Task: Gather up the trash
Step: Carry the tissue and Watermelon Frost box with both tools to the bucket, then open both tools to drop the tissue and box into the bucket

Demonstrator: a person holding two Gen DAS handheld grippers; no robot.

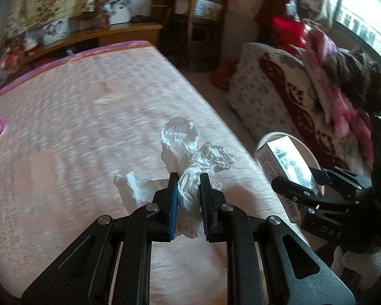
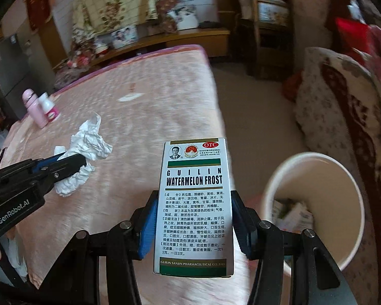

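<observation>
My left gripper [image 1: 188, 178] is shut on a crumpled white tissue [image 1: 195, 152] and holds it just above the pink bed [image 1: 76, 117]. The tissue [image 2: 89, 145] and left gripper [image 2: 73, 161] also show in the right wrist view. My right gripper [image 2: 194, 198] is shut on a white and green medicine box [image 2: 194, 203], held upright near the bed's right edge. That box [image 1: 287, 162] and the right gripper [image 1: 302, 180] show in the left wrist view. A white trash bin [image 2: 315, 200] with some rubbish inside stands on the floor, right of the box.
A pink bottle [image 2: 34, 109] and a small white bottle [image 2: 49, 109] stand at the bed's far left. A couch piled with blankets and clothes [image 1: 317, 89] is to the right. Shelves and a wooden rack [image 1: 198, 23] line the far wall.
</observation>
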